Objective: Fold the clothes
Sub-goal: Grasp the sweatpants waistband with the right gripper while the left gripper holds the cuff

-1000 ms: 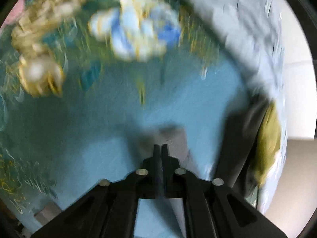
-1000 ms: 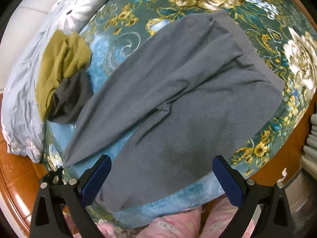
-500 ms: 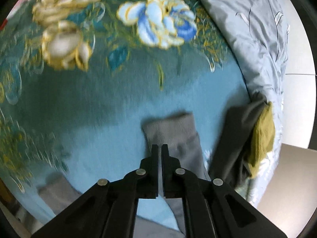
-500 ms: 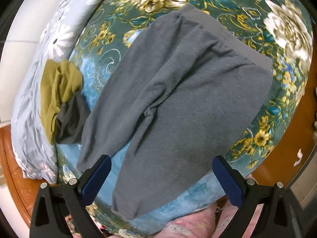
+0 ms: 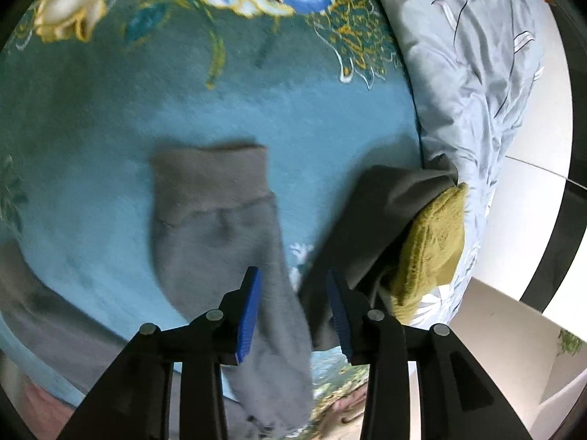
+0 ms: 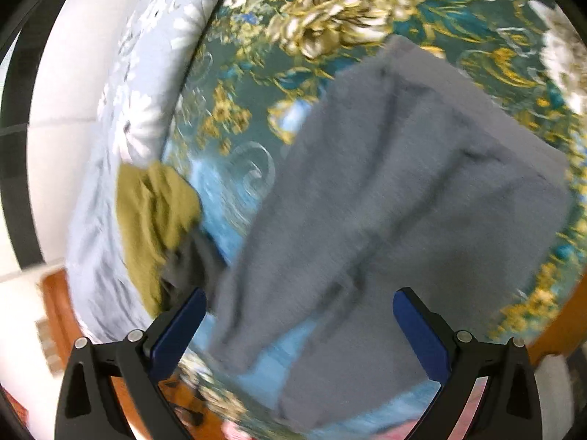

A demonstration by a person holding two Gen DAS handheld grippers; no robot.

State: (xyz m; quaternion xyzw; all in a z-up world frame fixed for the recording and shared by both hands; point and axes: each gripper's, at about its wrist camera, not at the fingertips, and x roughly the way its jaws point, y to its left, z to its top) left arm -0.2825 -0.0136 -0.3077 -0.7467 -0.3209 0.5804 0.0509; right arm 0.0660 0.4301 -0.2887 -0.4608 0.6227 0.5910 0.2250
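Grey trousers (image 6: 385, 198) lie spread flat on the floral bedspread (image 6: 367, 11), legs running toward the lower left. In the left wrist view one cuffed leg end (image 5: 220, 205) lies on the blue spread (image 5: 91, 183), running down between my fingers. My left gripper (image 5: 293, 304) is open just above that leg, holding nothing. My right gripper (image 6: 299, 330) is wide open above the trousers' lower legs, empty.
A pile of dark grey and olive-green clothes (image 5: 414, 234) sits by the grey-blue floral pillow (image 5: 477, 73); it also shows in the right wrist view (image 6: 157, 220). Wooden bed frame (image 6: 55, 304) edges the spread. A white wall lies beyond the pillow.
My left gripper was shut on the trouser leg cuff; it has now opened, let the leg lie on the bed and drawn back. The right gripper has shifted lower and closer, staying open.
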